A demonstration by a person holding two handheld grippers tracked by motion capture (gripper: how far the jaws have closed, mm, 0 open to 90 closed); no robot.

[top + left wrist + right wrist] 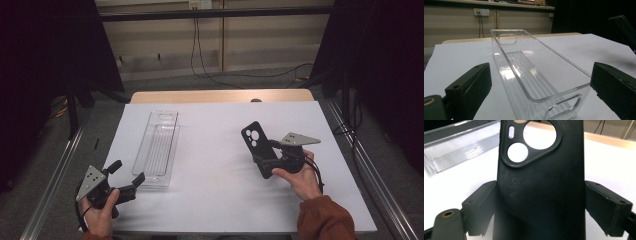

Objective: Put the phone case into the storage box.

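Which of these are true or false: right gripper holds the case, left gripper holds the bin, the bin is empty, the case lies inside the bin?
1. The right gripper grips the black phone case by its sides. True.
2. The left gripper is closed on the clear plastic bin. False: its jaws stand open at the bin's near end.
3. The bin is empty. True.
4. The case lies inside the bin. False: it is held well to the bin's right.

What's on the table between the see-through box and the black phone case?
Nothing. In the high view, only bare white table lies between the clear box and the phone case that the right gripper holds.
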